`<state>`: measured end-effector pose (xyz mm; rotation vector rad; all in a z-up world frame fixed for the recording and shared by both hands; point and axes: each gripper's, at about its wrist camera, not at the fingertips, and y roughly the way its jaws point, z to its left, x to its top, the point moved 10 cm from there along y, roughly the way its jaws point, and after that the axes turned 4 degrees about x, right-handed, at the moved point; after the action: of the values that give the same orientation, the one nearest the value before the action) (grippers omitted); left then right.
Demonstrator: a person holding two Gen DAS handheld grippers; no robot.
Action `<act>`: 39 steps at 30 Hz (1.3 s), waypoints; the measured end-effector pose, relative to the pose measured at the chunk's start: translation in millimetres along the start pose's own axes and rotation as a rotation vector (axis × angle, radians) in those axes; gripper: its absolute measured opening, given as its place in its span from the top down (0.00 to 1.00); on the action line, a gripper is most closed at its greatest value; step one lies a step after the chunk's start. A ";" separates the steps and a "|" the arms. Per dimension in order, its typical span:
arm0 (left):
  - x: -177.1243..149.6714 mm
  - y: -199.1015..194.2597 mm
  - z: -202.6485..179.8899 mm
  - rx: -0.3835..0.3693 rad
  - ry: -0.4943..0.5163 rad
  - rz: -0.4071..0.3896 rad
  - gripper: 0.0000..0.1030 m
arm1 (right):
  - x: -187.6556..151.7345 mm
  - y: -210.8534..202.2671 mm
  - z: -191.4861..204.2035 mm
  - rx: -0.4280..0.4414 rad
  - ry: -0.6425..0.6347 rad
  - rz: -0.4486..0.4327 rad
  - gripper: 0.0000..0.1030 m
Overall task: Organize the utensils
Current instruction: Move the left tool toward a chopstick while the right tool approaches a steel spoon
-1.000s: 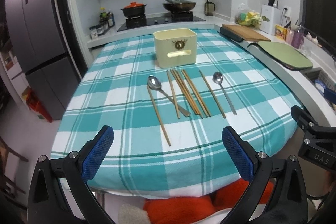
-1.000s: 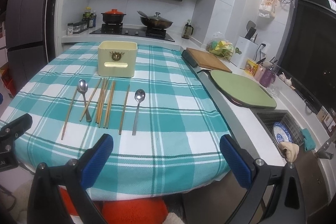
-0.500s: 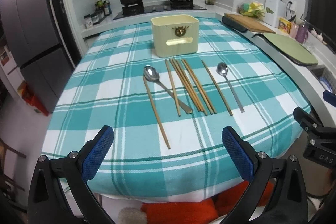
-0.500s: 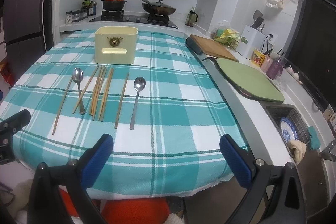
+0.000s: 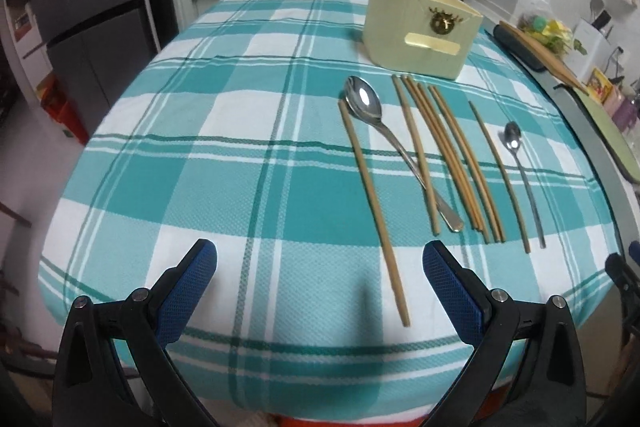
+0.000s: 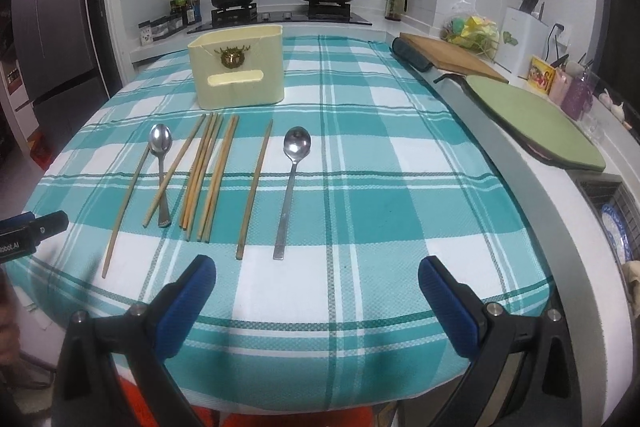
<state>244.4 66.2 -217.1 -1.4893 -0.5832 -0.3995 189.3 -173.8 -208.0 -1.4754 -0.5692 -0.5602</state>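
Two grippers are held wide open and empty over the near edge of a checked cloth [image 6: 360, 163], with nothing yet picked up: the left gripper [image 5: 320, 279] is aimed at the lone chopstick [image 5: 374, 203] at the left of the row, the right gripper [image 6: 316, 287] at ground just short of the right spoon [image 6: 291, 183]. The utensils are laid in a loose row in front of the cream holder [image 6: 237, 71], which stands upright near the middle of the table. Trouble is most likely to be met at the left spoon [image 5: 394, 147], whose handle is crossed by a chopstick; if either is lifted carelessly, the other could be dragged or flicked aside. The bundle [image 5: 452, 155] of chopsticks is packed side by side, so that two could be pinched where one is meant, or one could be rolled out of the jaws. Thin sticks lying flat on soft cloth may also be missed, or the cloth itself caught and pulled. Compared with the frame a second earlier, both cameras have been brought lower and closer to the table, the left one swung leftward so that the row now sits to its right; the utensils and holder appear not to have been moved.
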 end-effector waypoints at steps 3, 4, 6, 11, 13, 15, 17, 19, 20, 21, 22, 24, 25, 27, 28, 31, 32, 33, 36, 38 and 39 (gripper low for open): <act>15.8 24.0 -1.2 0.033 0.011 0.011 0.00 | -1.4 11.3 -6.4 -0.004 0.013 0.019 0.00; 20.8 32.5 -2.1 0.043 0.015 0.015 0.00 | -1.6 14.8 -7.9 -0.007 0.014 0.024 0.00; 29.0 50.9 -3.7 0.063 0.017 0.036 0.00 | -1.6 21.2 -11.6 -0.002 0.023 0.035 0.00; 42.5 94.1 -10.5 0.121 0.058 0.072 0.01 | 9.3 37.7 -20.5 0.017 0.039 0.043 0.00; 45.6 107.8 -9.0 0.144 0.063 0.090 0.01 | 17.6 46.4 -23.2 0.030 0.040 0.045 0.00; 50.0 111.3 -7.5 0.129 0.048 0.085 0.00 | 26.8 59.5 -24.8 0.041 0.042 0.056 0.01; 53.6 114.2 -6.6 0.123 0.049 0.089 0.00 | 34.5 75.8 -23.2 0.048 0.031 0.078 0.01; 55.5 117.2 -6.5 0.102 0.059 0.090 0.00 | 41.7 94.5 -16.9 0.067 0.010 0.097 0.04; 55.9 118.3 -6.9 0.089 0.061 0.093 0.00 | 45.0 105.7 -12.9 0.076 0.000 0.113 0.08; 55.6 119.4 -7.0 0.074 0.060 0.100 0.00 | 48.1 116.9 -9.4 0.087 0.000 0.128 0.10; 55.5 120.8 -6.1 0.059 0.053 0.107 0.00 | 50.8 127.9 -6.6 0.103 0.005 0.141 0.12; 55.0 120.6 -5.4 0.055 0.065 0.110 0.00 | 55.0 146.9 -2.4 0.116 0.014 0.157 0.12; 55.0 120.8 -5.7 0.052 0.070 0.108 0.00 | 56.7 156.6 -1.1 0.108 0.016 0.167 0.12; 54.6 120.5 -5.5 0.051 0.070 0.109 0.00 | 59.3 170.0 3.1 0.111 0.009 0.175 0.17; 55.2 121.0 -5.7 0.052 0.070 0.109 0.00 | 60.2 175.4 5.4 0.109 0.003 0.179 0.20; 59.6 124.5 -6.3 0.059 0.058 0.114 0.00 | 64.8 185.1 10.1 0.076 -0.035 0.164 0.20; 61.4 125.9 -7.2 0.059 0.055 0.113 0.00 | 65.7 186.9 10.5 0.068 -0.044 0.162 0.20; 63.5 127.2 -9.1 0.057 0.056 0.107 0.02 | 67.4 188.2 11.3 0.065 -0.046 0.154 0.20; 70.5 124.8 -19.6 0.037 0.075 0.072 0.24 | 73.2 192.9 11.7 0.058 -0.047 0.142 0.20; 74.1 121.7 -30.4 0.013 0.101 0.052 0.49 | 78.3 197.3 13.6 0.053 -0.048 0.134 0.21; 75.4 120.9 -34.3 0.014 0.114 0.044 0.63 | 80.8 199.3 15.1 0.054 -0.047 0.129 0.24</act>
<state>379.7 46.7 -269.9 -1.4532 -0.4613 -0.4422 381.6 -154.7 -303.5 -1.4657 -0.5179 -0.4077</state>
